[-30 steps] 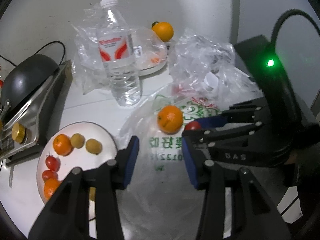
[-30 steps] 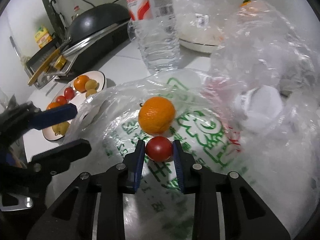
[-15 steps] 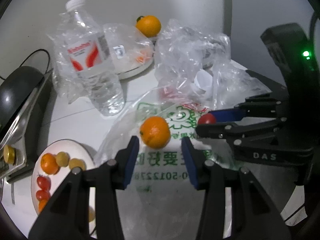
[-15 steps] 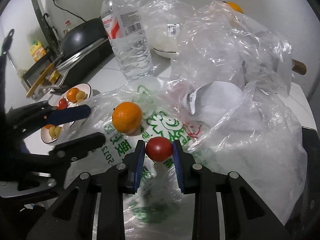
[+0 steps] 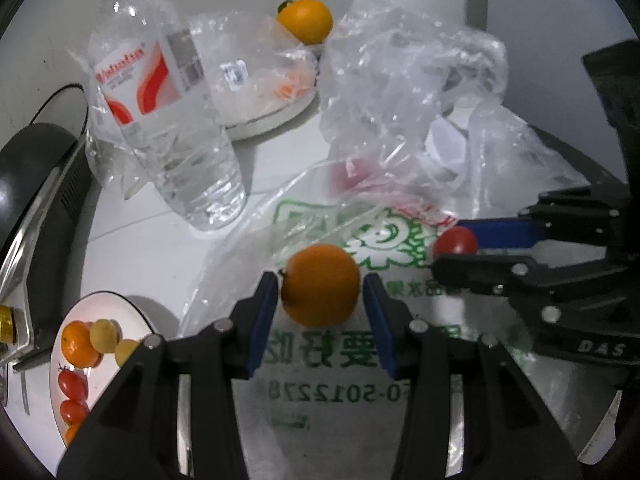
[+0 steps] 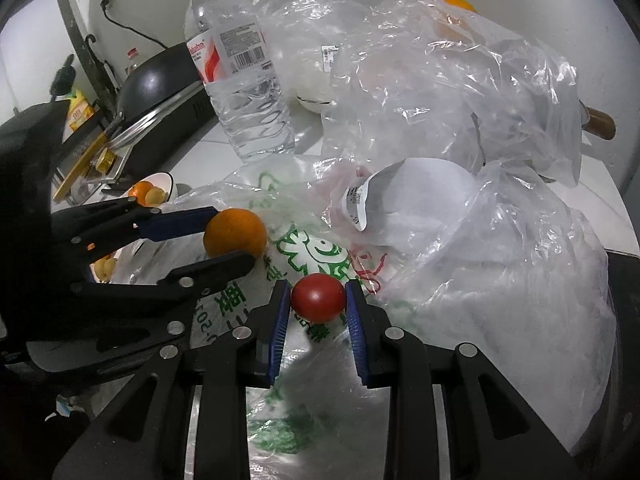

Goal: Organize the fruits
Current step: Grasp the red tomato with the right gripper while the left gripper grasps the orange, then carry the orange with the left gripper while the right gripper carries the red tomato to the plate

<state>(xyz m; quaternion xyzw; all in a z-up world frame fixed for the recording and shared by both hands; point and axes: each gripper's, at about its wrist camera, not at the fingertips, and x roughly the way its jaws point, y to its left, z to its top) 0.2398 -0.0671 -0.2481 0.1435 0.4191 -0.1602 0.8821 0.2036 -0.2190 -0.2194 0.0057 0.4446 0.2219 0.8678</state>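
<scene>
An orange (image 5: pixel 320 285) lies on a printed plastic bag (image 5: pixel 332 364). My left gripper (image 5: pixel 320 296) is open with its blue pads on either side of the orange, with small gaps. The orange also shows in the right wrist view (image 6: pixel 235 236). My right gripper (image 6: pixel 318 304) is shut on a small red tomato (image 6: pixel 318 298) and holds it just above the bag; the tomato also shows in the left wrist view (image 5: pixel 456 241). A white plate (image 5: pixel 108 304) at the lower left holds oranges, yellow fruits and red tomatoes.
A water bottle (image 5: pixel 168 120) stands behind the bag. Crumpled clear bags (image 5: pixel 408 92) lie at the back right, with another orange (image 5: pixel 306 20) beside a covered dish (image 5: pixel 264 96). A black pan on a stove (image 5: pixel 28 184) sits at the left.
My left gripper moved forward and to the right until the orange came between its pads. My right gripper lifted the tomato and drew it back from the orange.
</scene>
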